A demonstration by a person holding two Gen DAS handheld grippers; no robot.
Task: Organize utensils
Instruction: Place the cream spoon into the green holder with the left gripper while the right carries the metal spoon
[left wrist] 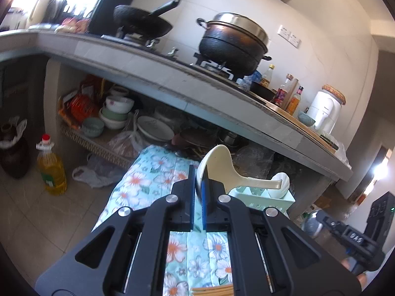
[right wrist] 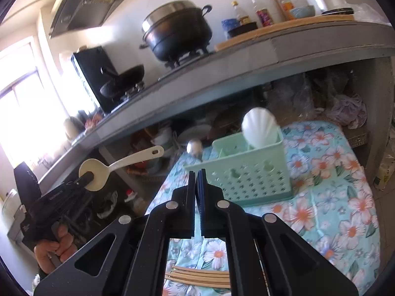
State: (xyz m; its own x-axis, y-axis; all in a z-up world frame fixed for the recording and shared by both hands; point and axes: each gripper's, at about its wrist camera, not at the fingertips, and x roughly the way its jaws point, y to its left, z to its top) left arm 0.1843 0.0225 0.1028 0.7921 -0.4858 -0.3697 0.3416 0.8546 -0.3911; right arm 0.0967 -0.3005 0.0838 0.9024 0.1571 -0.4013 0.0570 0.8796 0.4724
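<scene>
— Which step are they on, would you say?

— Carrying, I'd judge. The left gripper (left wrist: 197, 185) has its fingers (left wrist: 191, 197) clamped on the bowl of the cream ladle (left wrist: 217, 165), and the thing is up in the air, clear of the flowered cloth (right wrist: 328, 197) on the desk. From the right-hand view you can see it held out well to the left of the green caddy (right wrist: 246, 172), handle slanting up and away.

— And the right gripper (right wrist: 196, 185)?

— Fingers closed, and as far as I can make out nothing between them. It hangs just this side of the caddy, pointing at its perforated wall.

— Anything in the caddy already?

— One white shell-shaped spoon (right wrist: 259, 128), standing up in a far compartment. The other slots look empty from here, though I can't see to the bottom of them.

— So what does the next move want?

— My guess: bring the ladle across over the caddy, tip it so the handle goes down into a free compartment, then let go. Gripped by the bowl, it'll need a fair turn of the wrist, and the white spoon stands near enough to get knocked.

— And after that?

— The wooden chopsticks (right wrist: 200, 278) lie on the cloth at the near edge, under the right gripper. Not yet sorted, so those seem next.
</scene>
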